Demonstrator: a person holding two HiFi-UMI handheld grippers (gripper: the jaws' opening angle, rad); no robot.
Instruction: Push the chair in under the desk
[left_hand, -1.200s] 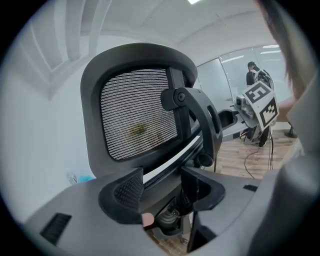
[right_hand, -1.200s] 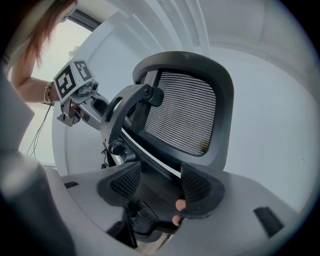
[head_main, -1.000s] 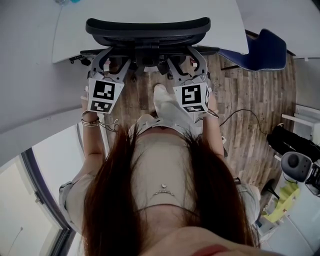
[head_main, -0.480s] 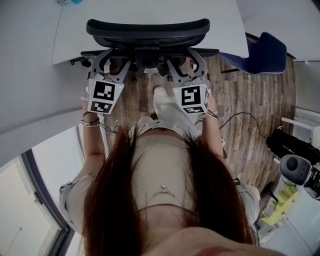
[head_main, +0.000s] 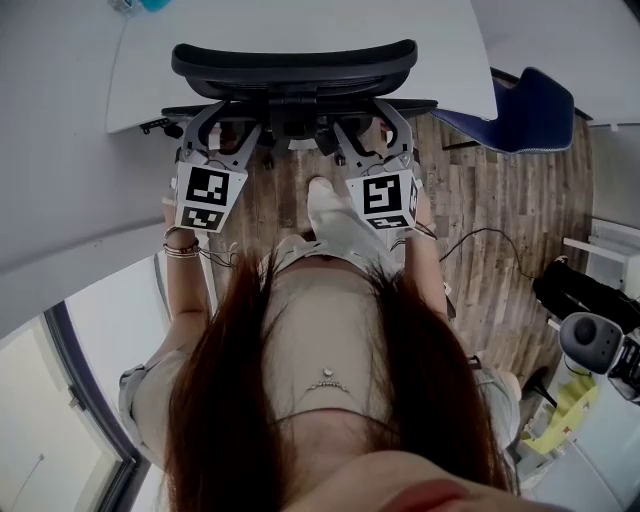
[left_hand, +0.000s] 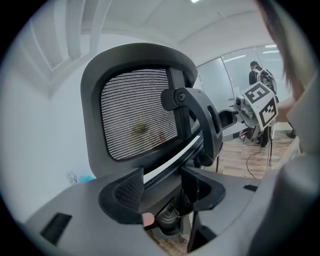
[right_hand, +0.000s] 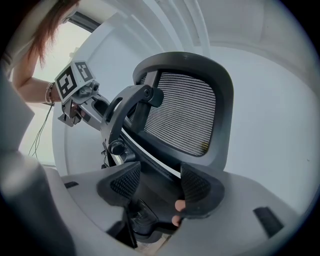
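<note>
A black office chair with a mesh back (head_main: 295, 62) stands at the white desk (head_main: 300, 25), its seat under the desktop. My left gripper (head_main: 213, 122) is open against the left side of the chair's rear frame. My right gripper (head_main: 388, 120) is open against the right side. In the left gripper view the mesh back (left_hand: 137, 120) rises just beyond the left gripper (left_hand: 162, 187), whose jaws stand apart at the lower back bar. The right gripper view shows the same mesh back (right_hand: 182, 120) past the right gripper (right_hand: 159, 184), jaws apart.
A blue chair (head_main: 520, 105) stands right of the desk on the wood floor. A black cable (head_main: 480, 235) lies on the floor at the right. A white wall runs along the left. Grey equipment (head_main: 600, 340) sits at the lower right. My white shoe (head_main: 335, 215) is behind the chair.
Both grippers have edged slightly forward toward the desk, staying at the chair's back. The chair has barely shifted.
</note>
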